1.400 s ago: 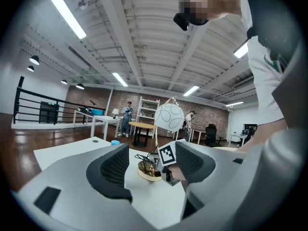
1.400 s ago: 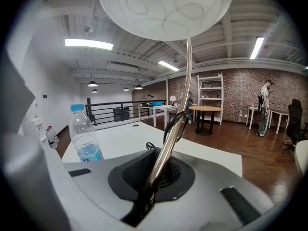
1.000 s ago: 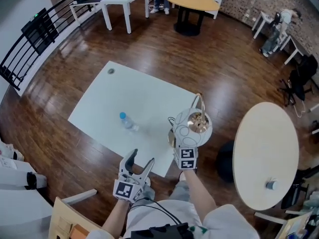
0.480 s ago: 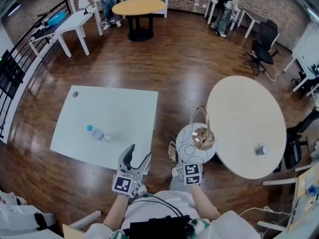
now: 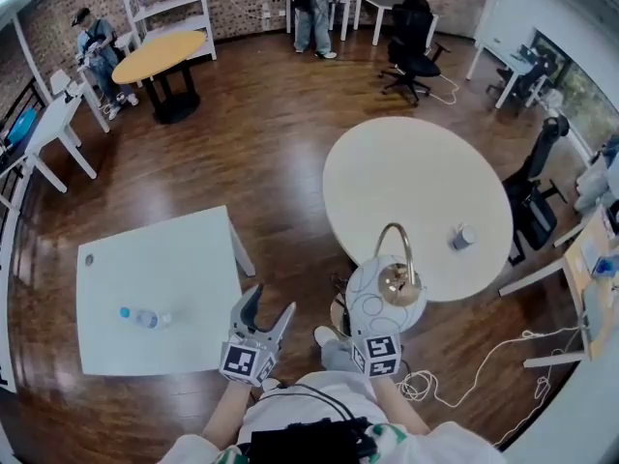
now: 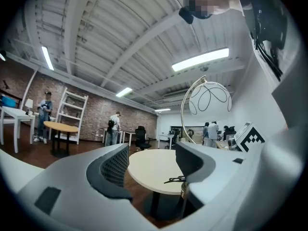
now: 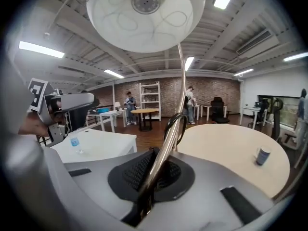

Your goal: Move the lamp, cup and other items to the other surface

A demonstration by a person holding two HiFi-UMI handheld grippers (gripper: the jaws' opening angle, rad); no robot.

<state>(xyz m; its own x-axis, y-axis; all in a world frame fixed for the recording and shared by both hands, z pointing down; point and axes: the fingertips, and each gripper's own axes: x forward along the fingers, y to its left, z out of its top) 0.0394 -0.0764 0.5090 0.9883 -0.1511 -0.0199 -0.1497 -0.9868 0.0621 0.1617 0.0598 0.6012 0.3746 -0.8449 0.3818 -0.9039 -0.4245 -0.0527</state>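
Lamp (image 5: 385,296) hangs in our right gripper (image 7: 150,177), above the floor beside the round table (image 5: 416,177). Only the right gripper view shows the jaws clamped on its stem (image 7: 166,143); from the head view the shade (image 5: 368,283) covers them. Our left gripper (image 6: 153,158) jaws stand apart, empty. Cup (image 5: 463,237) sits on the round table, bottle (image 5: 140,317) on the square table (image 5: 184,259).

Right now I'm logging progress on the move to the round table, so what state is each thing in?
lamp: held up in the air, over neither table.
right gripper: shut on the lamp's stem.
left gripper: open, nothing between its jaws.
cup: standing upright on the round table.
bottle: capped, on the white table.
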